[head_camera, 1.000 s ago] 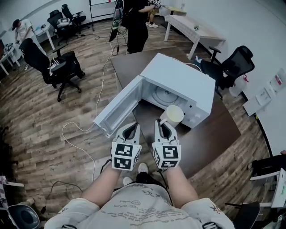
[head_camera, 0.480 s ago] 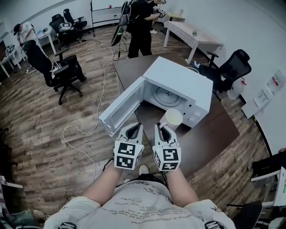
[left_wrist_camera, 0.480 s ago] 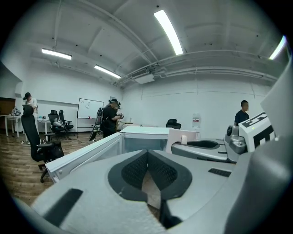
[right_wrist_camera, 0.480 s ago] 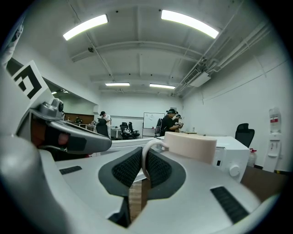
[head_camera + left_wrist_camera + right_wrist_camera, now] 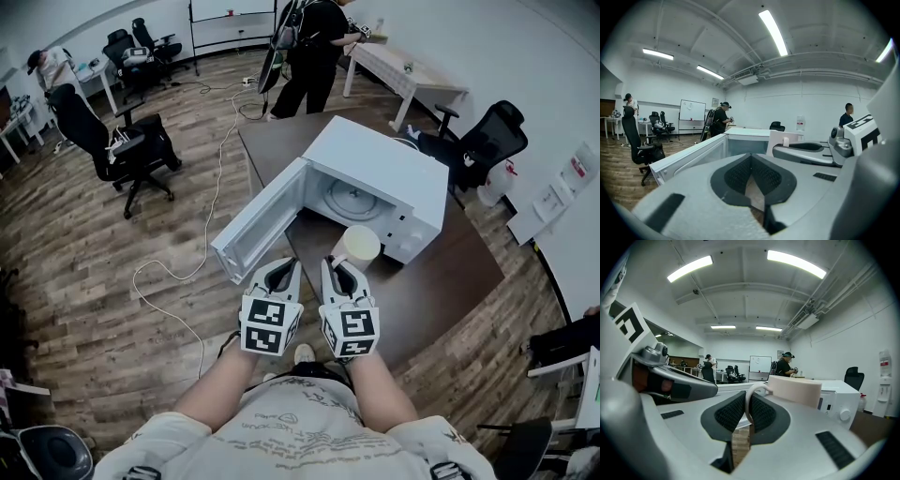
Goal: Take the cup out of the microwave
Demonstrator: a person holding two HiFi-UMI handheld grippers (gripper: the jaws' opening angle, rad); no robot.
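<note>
— Dark brown tabletop (image 5: 450,281) over plank flooring (image 5: 112,281), white microwave (image 5: 384,169) set on it, door (image 5: 255,230) swung wide to the left. Any sign of the cup (image 5: 357,246)?

— Out of the cavity already. Pale, sitting just in front of the open mouth, over the tabletop, toward the microwave's control-panel side.

— Held how?

— By the handle (image 5: 747,404). Right gripper (image 5: 342,269) clenched on that thin white loop, pads on both sides of it. Cup body just past the fingertips and a little to the right, filling the middle of the right gripper view.

— Resting on the tabletop or lifted clear?

— Impossible to tell from above.

— And the other side?

— Left gripper (image 5: 279,272) just beside the right one, about level with it. Jaws pressed together at the tips, nothing between the pads. Apart from the cup, aimed toward the near end of the open door.

— Anything else around?

— Round turntable (image 5: 352,199) visible inside the cavity. Black office chairs (image 5: 122,141) out on the flooring, a pale cable (image 5: 202,234) trailing past the door, and a person in black (image 5: 314,42) standing beyond the far end of the table.
</note>
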